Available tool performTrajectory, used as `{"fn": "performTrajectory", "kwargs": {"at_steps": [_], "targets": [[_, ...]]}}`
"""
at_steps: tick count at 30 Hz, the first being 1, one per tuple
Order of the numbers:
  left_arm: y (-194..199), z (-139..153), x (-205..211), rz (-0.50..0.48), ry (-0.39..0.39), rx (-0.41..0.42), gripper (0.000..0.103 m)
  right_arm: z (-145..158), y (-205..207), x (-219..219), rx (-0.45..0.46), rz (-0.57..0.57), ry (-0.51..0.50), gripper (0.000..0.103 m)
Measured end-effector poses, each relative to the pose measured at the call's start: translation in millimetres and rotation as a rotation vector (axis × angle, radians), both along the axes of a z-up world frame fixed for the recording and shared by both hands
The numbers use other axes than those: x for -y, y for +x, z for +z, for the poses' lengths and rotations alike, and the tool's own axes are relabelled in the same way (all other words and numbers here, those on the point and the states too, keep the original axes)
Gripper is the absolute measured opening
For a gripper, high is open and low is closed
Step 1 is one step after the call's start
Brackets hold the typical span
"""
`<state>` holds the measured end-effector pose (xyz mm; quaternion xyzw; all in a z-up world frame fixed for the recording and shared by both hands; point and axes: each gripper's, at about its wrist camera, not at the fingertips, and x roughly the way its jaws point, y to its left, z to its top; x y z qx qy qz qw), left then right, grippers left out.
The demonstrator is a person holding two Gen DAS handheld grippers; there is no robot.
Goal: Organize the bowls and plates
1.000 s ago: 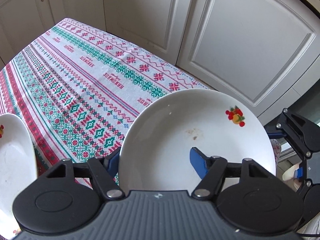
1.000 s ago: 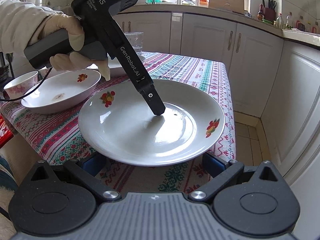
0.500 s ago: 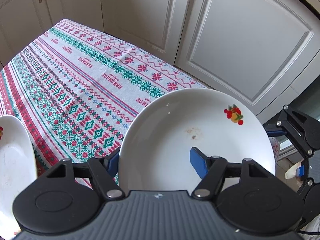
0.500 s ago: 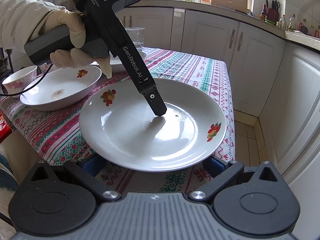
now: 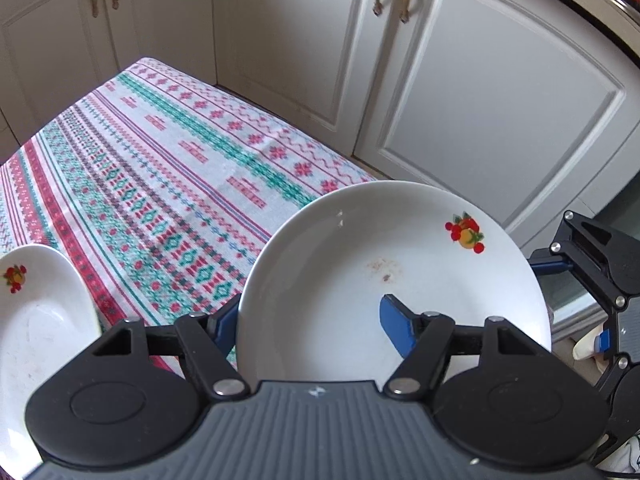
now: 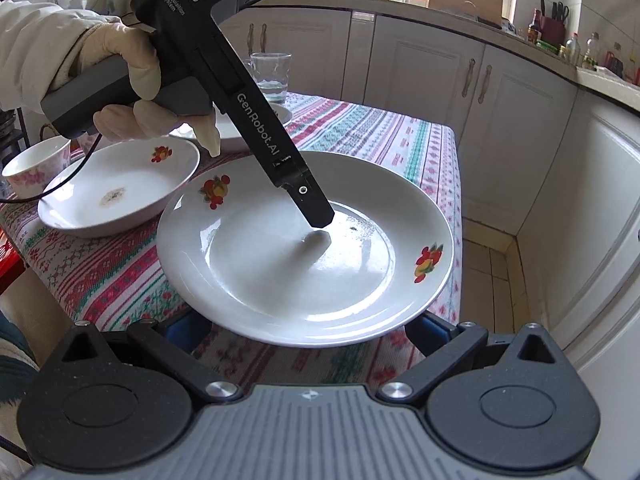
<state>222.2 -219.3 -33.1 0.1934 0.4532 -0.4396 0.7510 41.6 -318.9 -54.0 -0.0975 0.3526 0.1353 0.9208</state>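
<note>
Left tool (image 5: 310, 314) first: it's clamped narrow on the plate (image 5: 400, 248), one blue pad pressing down on the plate's face and the other tucked under the rim at 9 o'clock. So the plate is in the left tool's grip, and the gloved hand (image 6: 120, 68) brings that tool in from 11 o'clock in the right wrist view. Now the right tool (image 6: 308, 332): its jaws stand wide, a pad either side of the plate's near rim and seemingly just under it, pressing on nothing. From the right tool the plate lies dead ahead at 12 o'clock, overhanging the near edge of the counter (image 5: 160, 184). Whether its far side rests on the cloth I can't tell. It's round, so there's no long axis to line up; the whole question is that near rim sitting above the open pads. The left hand is plainly the one in charge, with the right close enough to support from below. The likely destination, I'd say, is the shallow bowl (image 6: 120, 196) at 10 o'clock, near the plate but apart from it. Past that sit a small flowered cup (image 6: 32, 164) at 9 o'clock and a glass (image 6: 272, 76) towards 12. The counter wears a striped patterned cloth, with plenty of it bare ahead of the left tool. Cream cabinets (image 5: 500, 100) hem the counter in closely, with tiled floor (image 6: 488, 264) at 2 o'clock.
</note>
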Motion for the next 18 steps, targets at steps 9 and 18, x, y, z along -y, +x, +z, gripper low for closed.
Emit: {"fn": "performTrajectory", "kwargs": {"at_steps": [9, 18], "targets": [[31.0, 3.0, 1.3, 0.040, -0.024, 0.018, 0.070, 2.9, 36.8, 9.3, -0.002, 0.034, -0.021, 0.103], [53.9, 0.5, 11.6, 0.057, -0.027, 0.034, 0.070, -4.7, 62.5, 18.6, -0.009, 0.036, -0.020, 0.103]]}}
